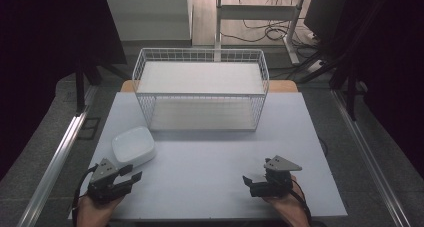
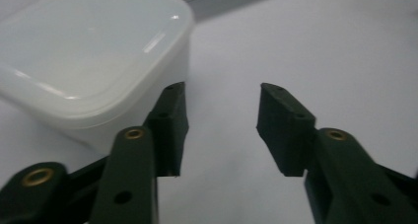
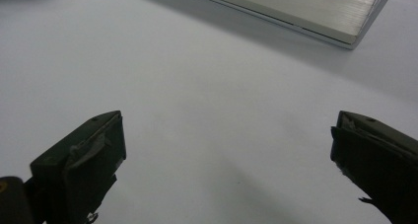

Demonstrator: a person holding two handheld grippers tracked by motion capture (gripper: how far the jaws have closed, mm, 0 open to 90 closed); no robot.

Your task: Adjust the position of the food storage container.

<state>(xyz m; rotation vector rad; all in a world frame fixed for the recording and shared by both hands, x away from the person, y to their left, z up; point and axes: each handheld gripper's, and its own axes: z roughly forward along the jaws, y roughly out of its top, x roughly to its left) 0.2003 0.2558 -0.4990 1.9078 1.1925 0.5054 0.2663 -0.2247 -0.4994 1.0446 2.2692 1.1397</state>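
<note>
A white, rounded-square plastic container [image 1: 133, 146] sits on the left part of the pale table [image 1: 210, 157]. My left gripper [image 1: 130, 173] rests at the front left, just in front of the container, open with nothing between its jaws. In the left gripper view the container [image 2: 84, 61] stands close against the left jaw, and the gripper [image 2: 222, 125] points past its right side. My right gripper [image 1: 250, 184] lies at the front right, open and empty. In the right gripper view its jaws [image 3: 226, 155] stand wide apart over bare table.
A white wire rack [image 1: 201, 87] with a flat shelf stands at the back middle of the table; its base edge [image 3: 296, 9] shows far ahead of the right gripper. Metal rails [image 1: 60, 157] run along both sides of the table. Cables lie on the floor behind.
</note>
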